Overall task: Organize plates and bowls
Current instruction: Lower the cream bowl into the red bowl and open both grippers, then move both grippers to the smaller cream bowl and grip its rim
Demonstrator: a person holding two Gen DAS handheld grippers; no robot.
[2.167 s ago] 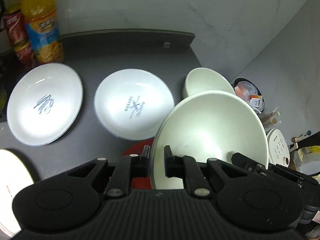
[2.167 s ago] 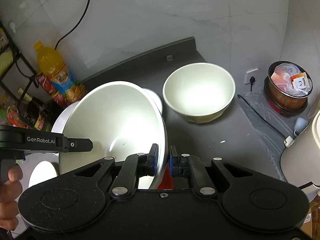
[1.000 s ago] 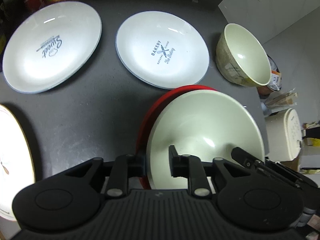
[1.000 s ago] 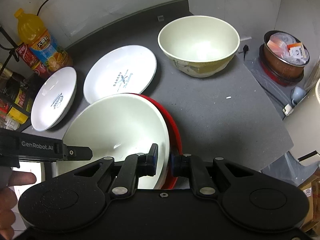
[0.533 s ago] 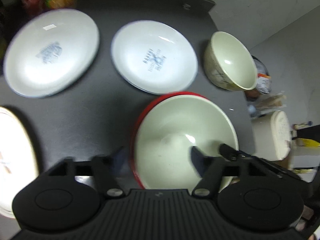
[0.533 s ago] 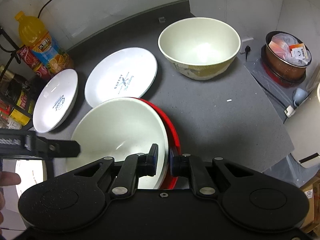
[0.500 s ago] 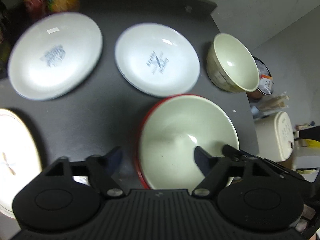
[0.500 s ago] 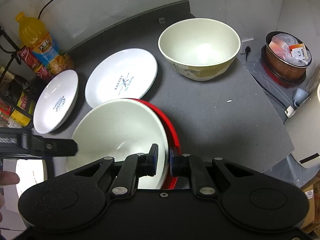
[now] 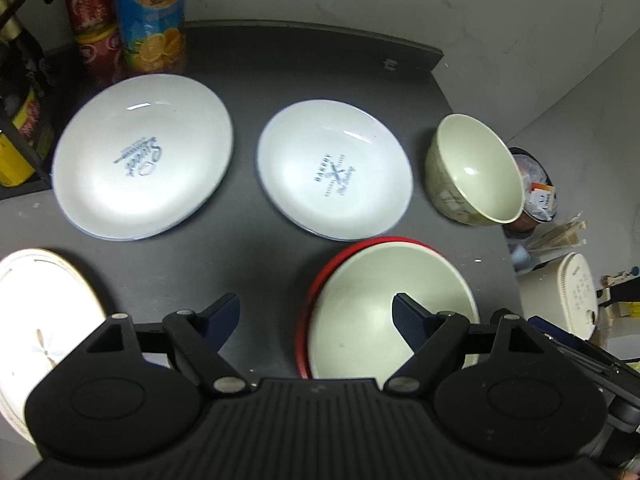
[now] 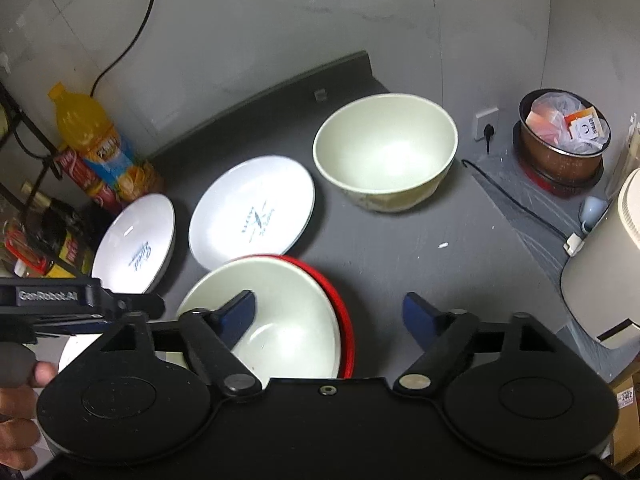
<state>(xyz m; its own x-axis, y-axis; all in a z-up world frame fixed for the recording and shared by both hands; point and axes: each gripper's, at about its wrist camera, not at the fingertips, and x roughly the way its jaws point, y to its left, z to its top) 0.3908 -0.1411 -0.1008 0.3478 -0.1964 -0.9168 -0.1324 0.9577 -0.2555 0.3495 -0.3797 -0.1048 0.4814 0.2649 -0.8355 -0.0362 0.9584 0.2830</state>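
With the wide cream shallow bowl (image 9: 394,304) nested in the red plate (image 9: 316,292) at 5 o'clock on the dark grey countertop (image 9: 248,256), the left gripper (image 9: 316,312) and right gripper (image 10: 328,312) stood released, the right gripper's jaws having just been opening, while two white printed plates (image 9: 334,168), a gold-rimmed white plate (image 9: 48,312) and a deep cream bowl (image 9: 476,168) remained unstacked.

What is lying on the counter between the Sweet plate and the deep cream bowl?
The Bakery plate lies between the Sweet plate and the deep cream bowl, clearest in the left wrist view.
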